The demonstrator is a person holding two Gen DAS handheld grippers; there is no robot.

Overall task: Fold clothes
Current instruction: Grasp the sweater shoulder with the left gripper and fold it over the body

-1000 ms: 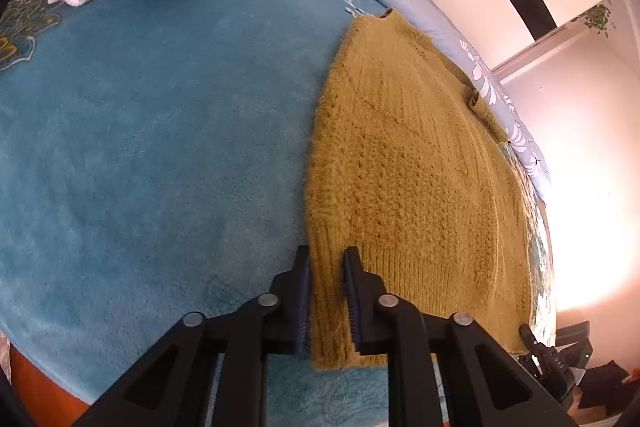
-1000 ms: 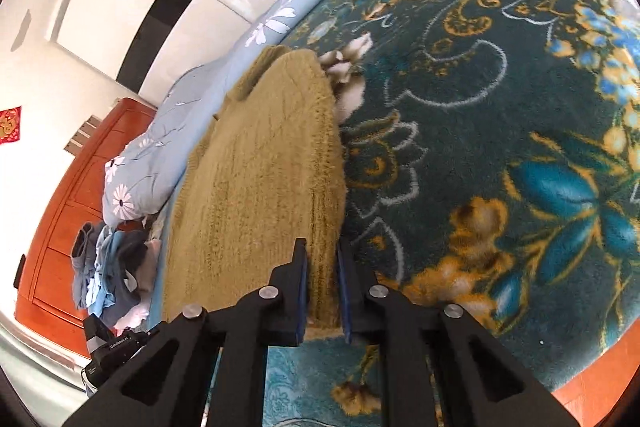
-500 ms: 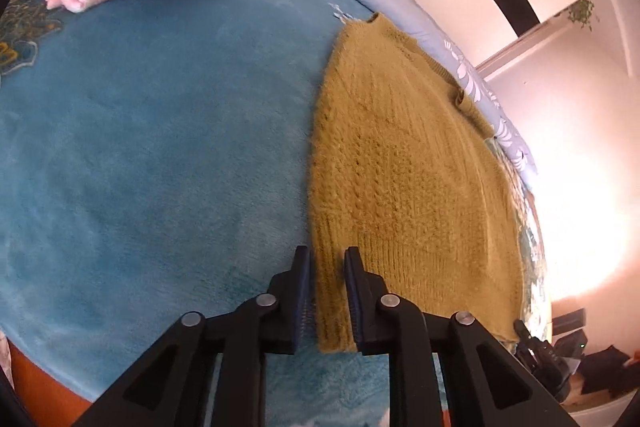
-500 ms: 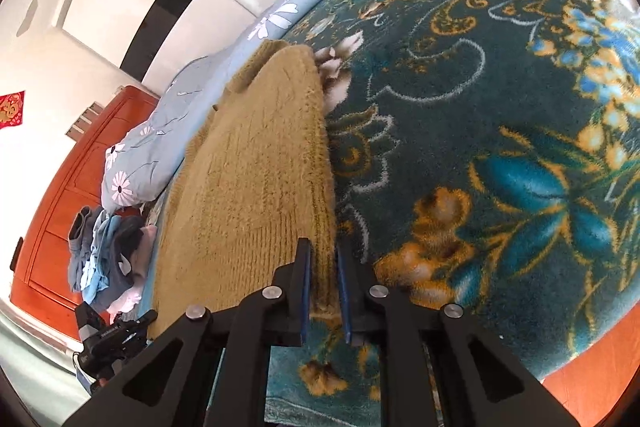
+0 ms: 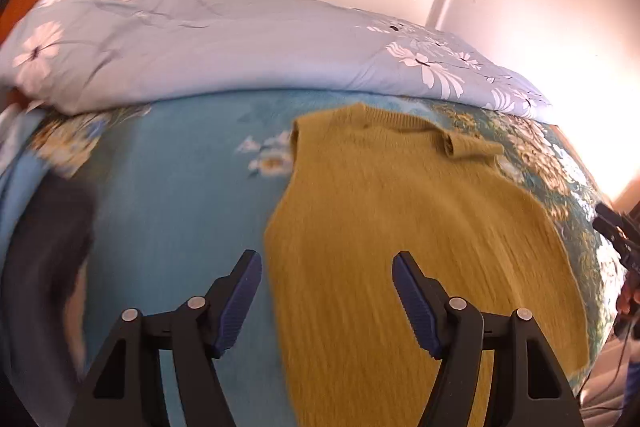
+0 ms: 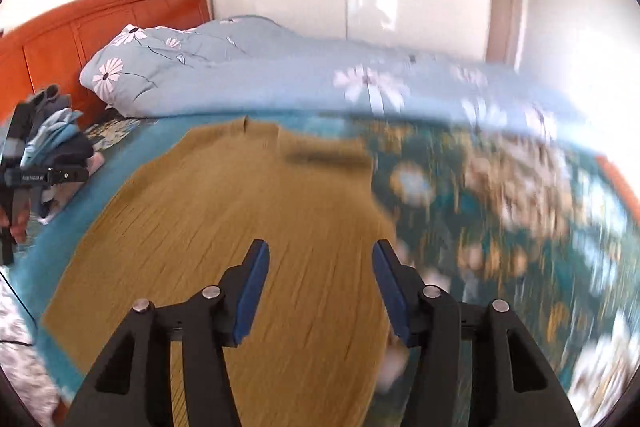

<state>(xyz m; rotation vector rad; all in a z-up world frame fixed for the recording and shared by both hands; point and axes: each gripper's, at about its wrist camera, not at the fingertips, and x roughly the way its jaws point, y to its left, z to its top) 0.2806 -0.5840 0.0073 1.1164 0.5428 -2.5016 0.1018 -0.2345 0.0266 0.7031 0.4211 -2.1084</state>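
Your left hand-held gripper [image 5: 326, 297] is spread wide with nothing between the fingers. It hangs over the left side edge of the sweater [image 5: 416, 235]. Your right hand-held gripper [image 6: 318, 285] is likewise apart and empty, over the sweater's right portion.

The sweater lies flat on the floral blanket [image 5: 168, 195] covering the bed. Its neck points toward the pale blue duvet [image 5: 240, 47] bunched at the far side. Its hem is nearest you.

Progress, as I read it:
- The sweater is a narrow rectangle with no sleeve sticking out either side, so the sleeves are probably folded in.
- A small flap sits near the collar in the left view, likely a cuff or tucked bit. Too blurred to be sure.
- No crosswise fold yet: the full length from hem to neck lies open.

Left to do, I'd say: grab both hem corners, bring the hem up to the neck, then flatten.

A heap of other clothes [image 6: 56, 147] sits by the orange headboard [image 6: 100, 27]. I can't tell if those are done or waiting.

Both views are motion-blurred, so edge detail is unreliable.
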